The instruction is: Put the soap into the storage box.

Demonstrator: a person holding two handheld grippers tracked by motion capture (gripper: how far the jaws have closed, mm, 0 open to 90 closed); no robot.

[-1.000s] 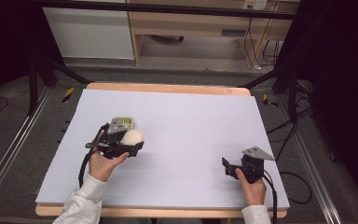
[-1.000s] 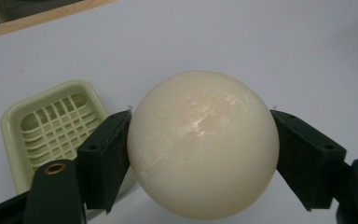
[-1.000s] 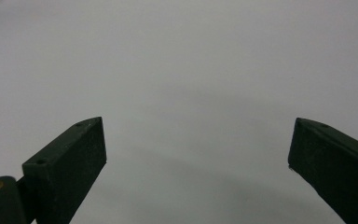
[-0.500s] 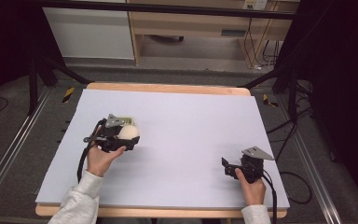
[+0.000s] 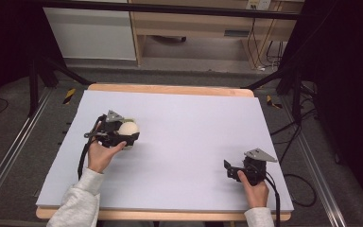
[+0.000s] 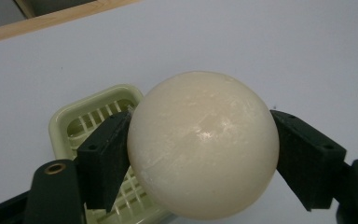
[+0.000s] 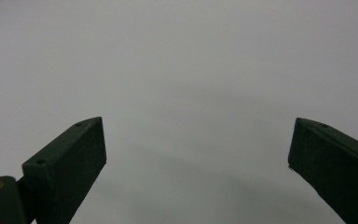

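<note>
A cream-white ball (image 6: 203, 144) sits between the two black jaws of my left gripper (image 6: 200, 158), which is shut on it. In the high view the ball (image 5: 128, 128) and left gripper (image 5: 125, 134) are at the table's left middle. Below and behind the ball lies a pale green slotted tray (image 6: 81, 123), partly hidden by the ball and one jaw. My right gripper (image 5: 229, 168) rests near the front right of the table. Its jaws stand wide apart (image 7: 198, 154) over bare white surface, holding nothing.
The white tabletop (image 5: 194, 123) has a wooden edge (image 5: 170, 89) at the far side. Metal rails run along both sides of the table, and cables lie on the floor at the right.
The left gripper with the ball has moved a little toward the left and far side, over the green tray. The right gripper has stayed in place.
</note>
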